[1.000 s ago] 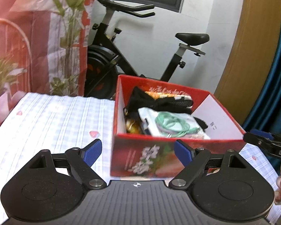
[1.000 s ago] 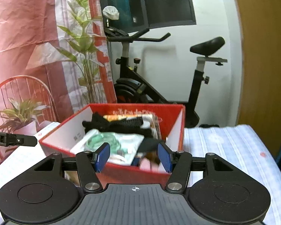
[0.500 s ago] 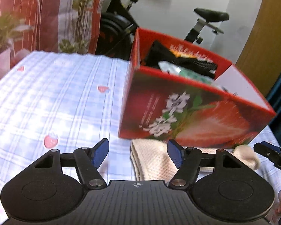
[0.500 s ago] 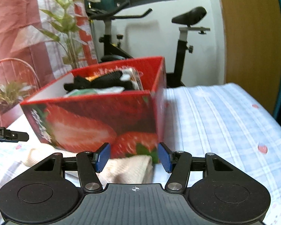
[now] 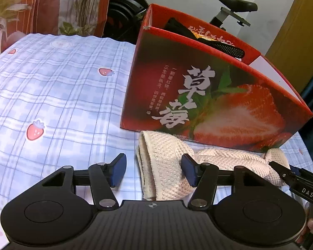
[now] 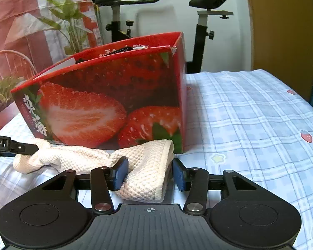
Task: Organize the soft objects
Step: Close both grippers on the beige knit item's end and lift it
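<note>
A cream knitted cloth (image 5: 229,158) lies bunched on the checked tablecloth, right against the front of a red strawberry-printed box (image 5: 198,95). My left gripper (image 5: 154,170) straddles the cloth's left folded end. Its jaws are closing: the right pad touches the knit and the left pad stands clear of it. In the right wrist view the cloth (image 6: 77,158) runs leftwards from my right gripper (image 6: 150,174). Those jaws are also closing around the right end, with a thin gap at the right pad. The box (image 6: 98,104) stands just behind.
The box holds black fabric items (image 5: 225,48). An exercise bike (image 6: 206,20) and potted plants (image 6: 66,20) stand behind the table. The blue checked tablecloth (image 5: 52,95) spreads left of the box, and the same tablecloth (image 6: 250,114) spreads to its right.
Both grippers dropped from above the box to table level in front of it. The cloth came into view between each pair of jaws. Both pairs have narrowed.
</note>
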